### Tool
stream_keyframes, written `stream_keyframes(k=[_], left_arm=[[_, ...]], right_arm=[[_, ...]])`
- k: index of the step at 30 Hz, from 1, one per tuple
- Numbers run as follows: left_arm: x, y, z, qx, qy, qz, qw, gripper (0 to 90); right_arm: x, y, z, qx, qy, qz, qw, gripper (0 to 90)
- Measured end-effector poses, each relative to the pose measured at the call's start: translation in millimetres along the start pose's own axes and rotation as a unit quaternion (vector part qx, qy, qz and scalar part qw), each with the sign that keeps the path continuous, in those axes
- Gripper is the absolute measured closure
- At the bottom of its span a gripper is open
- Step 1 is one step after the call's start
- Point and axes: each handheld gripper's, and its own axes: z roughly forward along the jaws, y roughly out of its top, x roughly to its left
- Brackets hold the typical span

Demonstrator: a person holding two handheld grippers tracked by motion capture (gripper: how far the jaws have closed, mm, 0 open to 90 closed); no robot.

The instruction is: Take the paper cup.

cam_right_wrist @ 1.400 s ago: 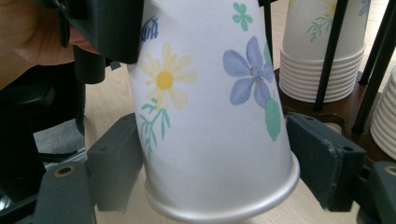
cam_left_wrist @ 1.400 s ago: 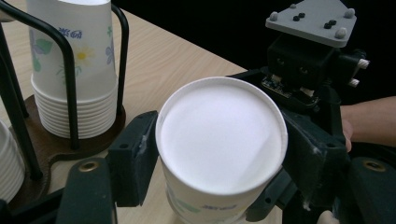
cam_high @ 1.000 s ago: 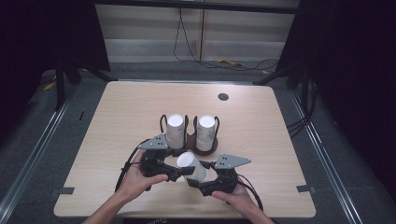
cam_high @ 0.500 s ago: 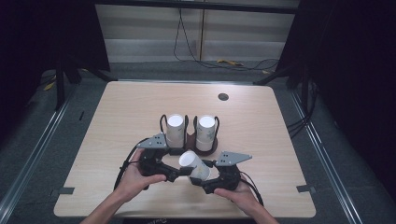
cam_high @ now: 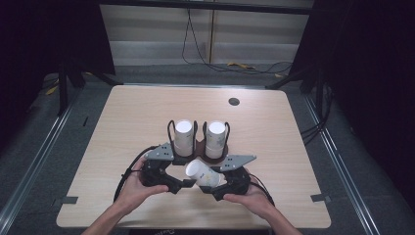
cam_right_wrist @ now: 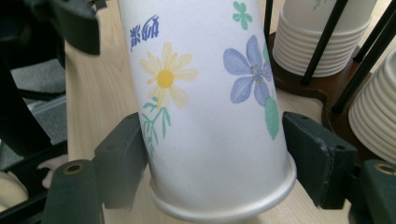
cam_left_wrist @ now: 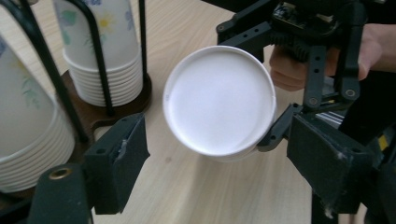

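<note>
Item: white paper cup (cam_right_wrist: 205,107) printed with a yellow daisy, a blue flower, green leaves and a short line of blue characters too stylised to be read; no other brand or label is showing on it.

Position: the cup is lying on its side in the air just above the light wooden desk (cam_high: 122,117), in front of the dark brown wooden cup rack with black wire uprights (cam_high: 198,154); its long axis is running roughly level across the desk; its closed white base (cam_left_wrist: 218,100) is pointing toward the left tool (cam_high: 188,183); its rolled rim is sitting toward the right tool (cam_high: 215,183).

Right tool: its two black pads are pinching the cup's wall just above the rim, one on each side; the jaws have just been closing on it.

Left tool: spread, its pads standing apart on either side of the cup's base and touching nothing; the jaws have just been closing a little with the base between them.

Rack: two stacks of matching flowered paper cups (cam_high: 184,134) are standing upside down in it, side by side, bases up.
</note>
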Motion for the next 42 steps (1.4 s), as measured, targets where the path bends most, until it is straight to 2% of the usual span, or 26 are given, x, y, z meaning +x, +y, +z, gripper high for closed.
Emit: stream_keyframes(k=[4,5,8,13,15,17,20,21,22,25,27,31,34,37,40,41,42], left_arm=[[0.4,-0.6,-0.8,-0.007,0.003,0.009,0.9999,20.7],[0.0,-0.7,0.0,-0.010,0.001,0.010,0.9999,20.7],[-0.6,-0.9,2.0,-0.013,0.000,0.015,0.9998,20.0],[-2.5,-5.0,7.2,-0.016,-0.008,0.018,0.9997,16.7],[-2.4,-6.5,8.2,-0.014,-0.009,0.027,0.9995,16.6],[-1.5,-6.5,6.8,-0.015,-0.007,0.026,0.9995,16.1],[-1.9,-8.9,10.3,-0.003,-0.008,0.029,0.9995,15.8],[-1.9,-8.9,10.3,-0.003,-0.008,0.029,0.9995,15.8],[-2.3,-11.4,13.8,0.011,-0.014,0.030,0.9994,15.8],[-3.0,-13.0,17.0,0.018,-0.008,0.030,0.9994,15.8],[-3.0,-14.1,17.9,0.025,-0.015,0.031,0.9991,15.9],[-1.8,-14.7,15.2,0.027,-0.007,0.040,0.9988,18.7],[-1.0,-15.0,14.4,0.028,-0.007,0.043,0.9987,20.7],[-2.0,-16.0,17.3,0.039,-0.007,0.050,0.9979,21.5],[-3.1,-16.7,18.4,0.037,-0.009,0.054,0.9978,23.8],[-3.9,-17.0,18.1,0.037,-0.005,0.062,0.9974,24.5],[-5.1,-17.4,18.5,0.032,-0.002,0.062,0.9976,26.1]], right_arm=[[0.4,-1.0,0.5,0.017,-0.002,-0.012,0.9998,25.9],[0.7,-1.0,-0.5,0.028,-0.008,-0.021,0.9994,25.9],[0.0,-0.1,-2.0,0.032,-0.007,-0.023,0.9992,26.0],[-2.4,4.8,-8.6,0.058,-0.019,-0.046,0.9970,26.3],[-4.6,7.1,-11.8,0.067,-0.021,-0.050,0.9963,26.4],[-5.9,8.5,-13.8,0.073,-0.023,-0.052,0.9957,26.5],[-5.9,10.7,-14.9,0.095,-0.023,-0.069,0.9928,26.5],[-5.9,10.7,-14.9,0.095,-0.023,-0.069,0.9928,26.5],[-6.2,13.6,-15.3,0.104,-0.019,-0.078,0.9914,26.6],[-5.4,16.6,-14.8,0.110,-0.019,-0.083,0.9903,26.6],[-3.6,17.9,-12.7,0.123,-0.018,-0.088,0.9884,26.5],[-3.2,14.4,-6.6,0.146,-0.015,-0.101,0.9840,26.4],[-3.6,14.2,-6.8,0.148,-0.016,-0.098,0.9840,26.5],[-3.2,17.0,-6.6,0.160,-0.019,-0.105,0.9812,26.5],[-2.2,18.4,-6.0,0.165,-0.023,-0.112,0.9796,26.5],[-1.5,19.3,-6.0,0.167,-0.023,-0.113,0.9792,26.6],[-0.1,20.1,-5.4,0.168,-0.021,-0.116,0.9786,26.6]])
